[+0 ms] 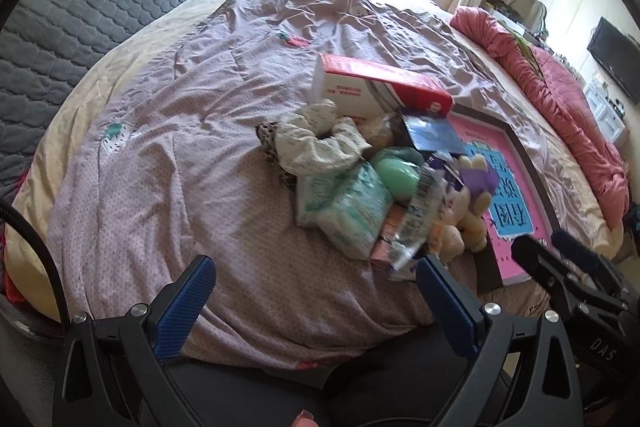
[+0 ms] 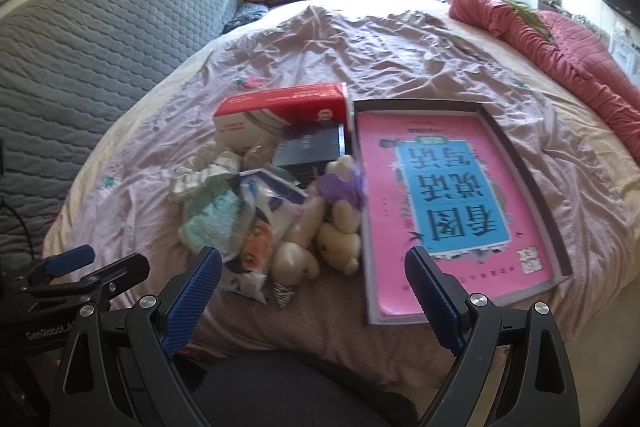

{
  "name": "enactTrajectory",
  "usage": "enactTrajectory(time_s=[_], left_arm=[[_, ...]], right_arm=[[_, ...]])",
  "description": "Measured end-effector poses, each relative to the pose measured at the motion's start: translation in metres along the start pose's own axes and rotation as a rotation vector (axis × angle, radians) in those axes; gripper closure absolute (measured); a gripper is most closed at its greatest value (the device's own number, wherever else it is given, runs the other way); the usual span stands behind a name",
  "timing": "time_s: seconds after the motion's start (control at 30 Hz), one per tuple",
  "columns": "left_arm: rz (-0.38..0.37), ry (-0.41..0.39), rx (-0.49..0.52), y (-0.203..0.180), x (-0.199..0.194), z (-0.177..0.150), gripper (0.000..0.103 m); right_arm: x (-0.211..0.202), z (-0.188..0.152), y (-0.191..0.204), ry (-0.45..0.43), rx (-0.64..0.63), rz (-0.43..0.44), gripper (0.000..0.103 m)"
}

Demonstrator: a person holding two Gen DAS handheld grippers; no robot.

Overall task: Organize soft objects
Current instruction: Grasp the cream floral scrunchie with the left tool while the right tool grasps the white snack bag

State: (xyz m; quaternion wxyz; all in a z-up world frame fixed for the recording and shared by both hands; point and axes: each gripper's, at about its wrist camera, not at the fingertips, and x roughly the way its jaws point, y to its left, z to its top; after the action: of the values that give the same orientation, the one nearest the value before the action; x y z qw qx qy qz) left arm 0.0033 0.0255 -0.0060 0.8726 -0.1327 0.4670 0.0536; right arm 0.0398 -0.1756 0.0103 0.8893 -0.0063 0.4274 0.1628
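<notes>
A heap of items lies on the lilac bedsheet (image 1: 160,187). It holds a cream plush toy with a purple piece (image 2: 340,211), also in the left wrist view (image 1: 472,203), a pale floral scrunchie (image 1: 316,143), a green-white tissue pack (image 1: 348,207), a clear plastic packet (image 2: 256,223) and a green soap-like lump (image 1: 396,175). My left gripper (image 1: 316,275) is open and empty, just short of the heap. My right gripper (image 2: 314,267) is open and empty, in front of the plush toy.
A red and white carton (image 2: 280,111) and a dark blue box (image 2: 308,147) lie behind the heap. A shallow box holding a pink book (image 2: 448,195) lies to the right. A rolled pink quilt (image 2: 560,39) is at far right, a grey padded headboard (image 2: 100,59) at left.
</notes>
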Motion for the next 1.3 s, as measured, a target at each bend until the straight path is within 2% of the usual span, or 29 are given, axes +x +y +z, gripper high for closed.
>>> enactTrajectory(time_s=[0.27, 0.47, 0.6, 0.7, 0.83, 0.9, 1.0, 1.2, 1.3], left_arm=[[-0.013, 0.031, -0.101, 0.041, 0.024, 0.027, 0.002], [-0.030, 0.046, -0.129, 0.047, 0.052, 0.054, 0.002], [-0.083, 0.049, -0.138, 0.042, 0.068, 0.069, 0.006], [-0.113, 0.052, -0.144, 0.041, 0.079, 0.077, 0.011], [-0.138, 0.071, -0.153, 0.041, 0.093, 0.083, 0.021], [-0.135, 0.078, -0.142, 0.040, 0.098, 0.084, 0.024], [-0.168, 0.076, -0.137, 0.038, 0.102, 0.084, 0.032], [-0.201, 0.069, -0.160, 0.043, 0.107, 0.083, 0.052], [-0.218, 0.074, -0.168, 0.043, 0.111, 0.083, 0.058]], right_arm=[[0.039, 0.012, 0.022, 0.071, -0.032, 0.006, 0.010], [0.060, 0.014, 0.029, 0.105, -0.024, 0.004, 0.010], [0.070, 0.016, 0.025, 0.124, -0.011, -0.019, 0.010], [0.075, 0.018, 0.018, 0.132, 0.046, -0.001, 0.011], [0.080, 0.021, 0.020, 0.125, 0.055, 0.018, 0.012], [0.085, 0.023, 0.023, 0.134, 0.058, 0.031, 0.023], [0.095, 0.023, 0.027, 0.166, 0.056, 0.033, 0.032], [0.101, 0.025, 0.023, 0.141, 0.054, 0.046, 0.043], [0.102, 0.025, 0.022, 0.140, 0.039, 0.053, 0.049]])
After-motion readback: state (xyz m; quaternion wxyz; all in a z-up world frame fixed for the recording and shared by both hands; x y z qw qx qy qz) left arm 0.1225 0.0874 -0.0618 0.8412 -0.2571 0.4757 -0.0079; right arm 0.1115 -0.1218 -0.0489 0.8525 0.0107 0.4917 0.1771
